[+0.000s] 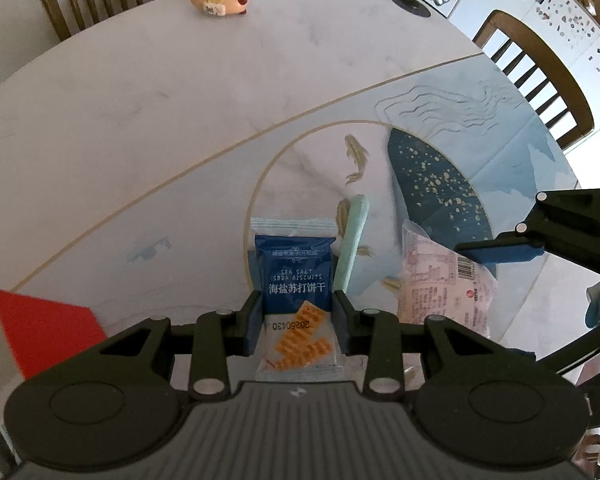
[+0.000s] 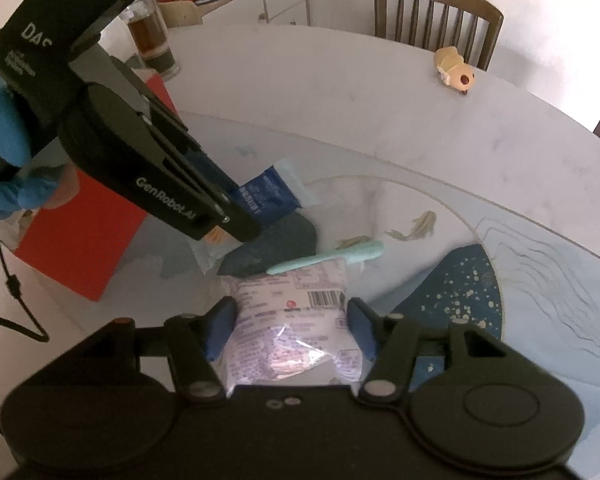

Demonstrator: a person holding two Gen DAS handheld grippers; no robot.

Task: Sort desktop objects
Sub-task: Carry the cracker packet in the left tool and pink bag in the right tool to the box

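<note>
The biscuit pack [image 1: 296,280] is sitting pinched in the left gripper [image 1: 296,320]; the pink bag [image 2: 288,332] is filling the half-open right gripper [image 2: 288,328], seemingly gripped. Both appear mid-pickup; next, each likely needs carrying to its place, perhaps the red box [image 2: 80,236] leftward.

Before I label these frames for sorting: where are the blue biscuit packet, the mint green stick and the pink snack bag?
blue biscuit packet [image 1: 296,276], left wrist view, printed blue front.
mint green stick [image 2: 332,257], right wrist view, middle of its length.
pink snack bag [image 2: 292,320], right wrist view, label face below the barcode.
</note>
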